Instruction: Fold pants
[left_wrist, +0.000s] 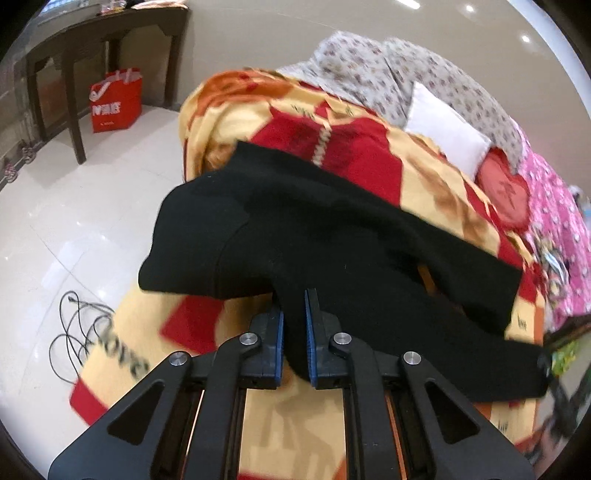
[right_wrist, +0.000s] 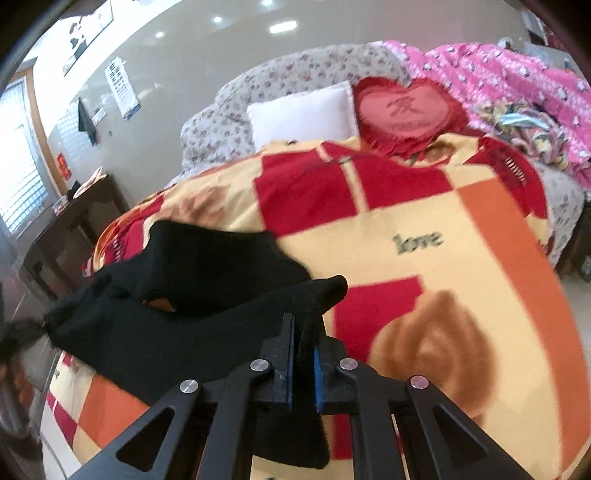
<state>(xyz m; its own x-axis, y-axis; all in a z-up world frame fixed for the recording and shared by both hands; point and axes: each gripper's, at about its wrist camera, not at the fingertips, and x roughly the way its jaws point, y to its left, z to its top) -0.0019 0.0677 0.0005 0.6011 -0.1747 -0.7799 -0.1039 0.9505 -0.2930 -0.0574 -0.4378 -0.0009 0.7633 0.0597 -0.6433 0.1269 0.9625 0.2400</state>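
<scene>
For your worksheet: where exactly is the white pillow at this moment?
The white pillow lies at the far end of the bed, leaning on the floral cover, with the red heart cushion beside it on the right in the right wrist view, beyond the patterned blanket.

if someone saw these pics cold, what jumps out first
The black pants draped across the middle of the bed, pinched by both the left gripper and the right gripper. Next, the loud red, orange and yellow blanket under them, with "love" printed on it. Behind it, a red heart pillow sits beside a white pillow at the head of the bed.
</scene>
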